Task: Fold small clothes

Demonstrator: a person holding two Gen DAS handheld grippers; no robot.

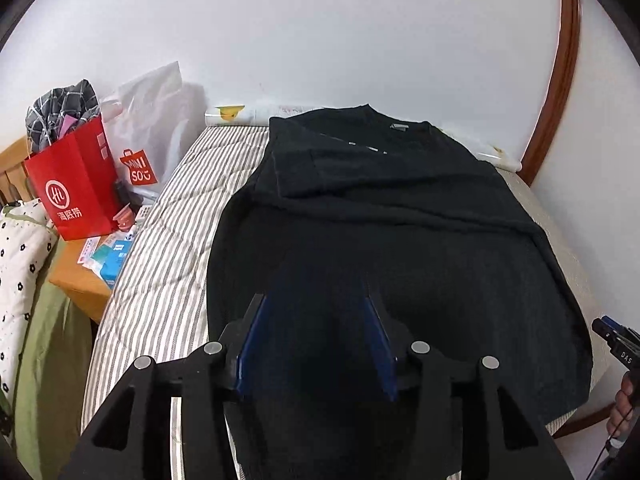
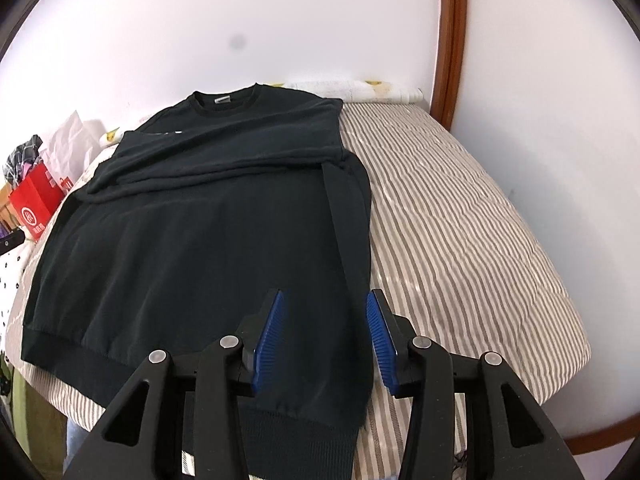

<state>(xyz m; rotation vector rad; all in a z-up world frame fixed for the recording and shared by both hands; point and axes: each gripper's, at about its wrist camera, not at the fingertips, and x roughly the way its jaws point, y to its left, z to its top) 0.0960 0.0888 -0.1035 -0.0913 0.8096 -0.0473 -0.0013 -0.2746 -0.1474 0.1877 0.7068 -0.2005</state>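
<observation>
**Both grippers poised over the hem, sleeves already in**

I've got the left gripper (image 1: 316,336) hovering wide open over the near hem of the black sweatshirt (image 1: 384,248), nothing between its blue pads. The right gripper (image 2: 326,336) is just as wide and empty, sitting over the near right corner of the sweatshirt (image 2: 200,232).

My worry from here: the fabric is thick and layered at that right edge, so if I pinch too shallow I could lift only the top layer and drag the tucked sleeve out of place. If the two grippers close at uneven depths, I'd judge the bottom fold will go up skewed. The hem also hangs at the near edge of the bed (image 2: 460,208), so a sloppy grab could pull the whole thing off toward me.

The sweatshirt lies flat on the striped mattress, collar far, ribbed hem near. Both sleeves look folded across the chest, leaving a rough rectangle with soft ridges. A red paper bag (image 1: 76,184) stands well off to the left.
</observation>
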